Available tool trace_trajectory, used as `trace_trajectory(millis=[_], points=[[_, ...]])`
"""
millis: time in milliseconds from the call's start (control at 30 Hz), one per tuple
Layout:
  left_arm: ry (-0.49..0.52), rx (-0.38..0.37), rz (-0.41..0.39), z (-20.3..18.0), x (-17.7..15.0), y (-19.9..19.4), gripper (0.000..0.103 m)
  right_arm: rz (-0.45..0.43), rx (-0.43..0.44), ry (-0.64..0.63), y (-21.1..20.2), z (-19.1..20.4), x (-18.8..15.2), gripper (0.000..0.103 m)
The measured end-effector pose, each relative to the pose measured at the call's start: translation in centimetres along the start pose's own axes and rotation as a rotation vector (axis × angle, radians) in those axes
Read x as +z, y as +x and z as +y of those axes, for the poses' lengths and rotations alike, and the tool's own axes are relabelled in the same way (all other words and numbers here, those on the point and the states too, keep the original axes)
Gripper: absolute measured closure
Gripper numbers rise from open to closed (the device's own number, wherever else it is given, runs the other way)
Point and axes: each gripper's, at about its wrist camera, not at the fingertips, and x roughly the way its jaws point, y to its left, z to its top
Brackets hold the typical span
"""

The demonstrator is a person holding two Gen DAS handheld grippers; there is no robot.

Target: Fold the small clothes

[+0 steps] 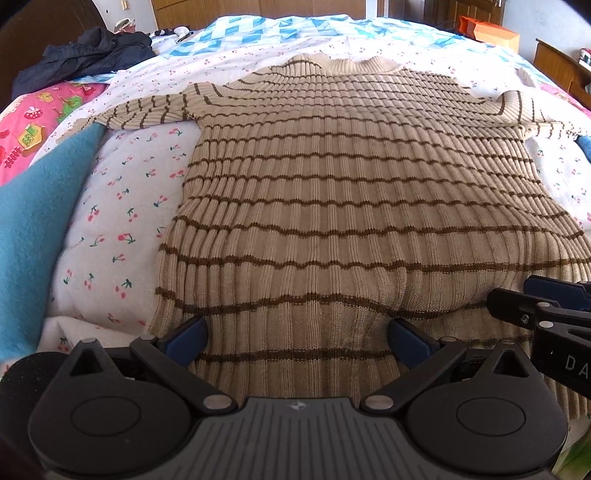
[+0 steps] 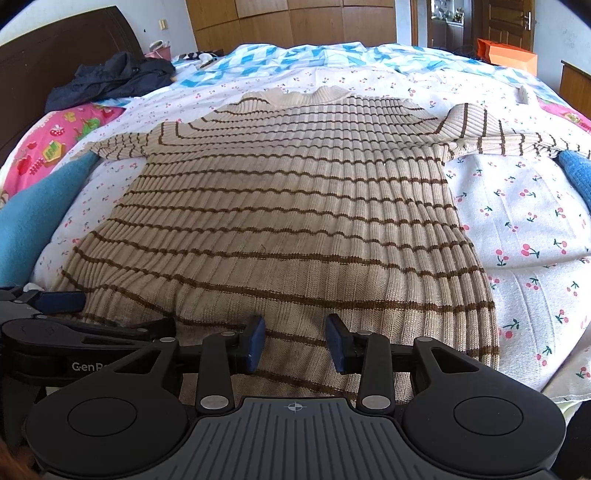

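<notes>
A beige ribbed sweater [image 1: 332, 177] with thin brown stripes lies flat on the bed, collar far, both sleeves spread out sideways; the right wrist view shows the same sweater [image 2: 288, 206]. My left gripper [image 1: 301, 336] hovers over the near hem, toward its left side, jaws wide open, cloth lying beneath them. My right gripper [image 2: 295, 343] is over the hem further right, its blue pads [image 2: 255, 343] a hand's width apart with flat knit between them, not pinched. Each gripper shows in the other's view: the right gripper [image 1: 535, 306] and the left gripper [image 2: 55, 299].
The bed carries a white cherry-print quilt [image 2: 524, 229], with a blue-checked cover [image 1: 280, 33] beyond it. A teal blanket [image 1: 33, 229] and a pink pillow [image 1: 33, 125] lie at the left. Dark clothing [image 1: 85, 55] is heaped by the headboard. An orange bag [image 2: 506, 55] stands far right.
</notes>
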Motion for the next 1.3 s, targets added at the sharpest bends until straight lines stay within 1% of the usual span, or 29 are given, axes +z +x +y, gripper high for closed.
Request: trace_trajectory(millis=[167, 467, 1300], points=[[-0.052, -0.022, 0.019, 0.56, -0.13, 0.32, 0.000, -0.001, 0.003, 0.002, 0.05, -0.04, -0.07, 0.067], [-0.042, -0.015, 0.031, 0.38, -0.27, 0.46, 0.000, -0.003, 0.005, -0.002, 0.07, 0.11, -0.22, 0.063], [-0.033, -0.013, 0.028, 0.26, -0.29, 0.29, 0.000, -0.009, 0.007, -0.010, -0.03, 0.22, -0.39, 0.062]])
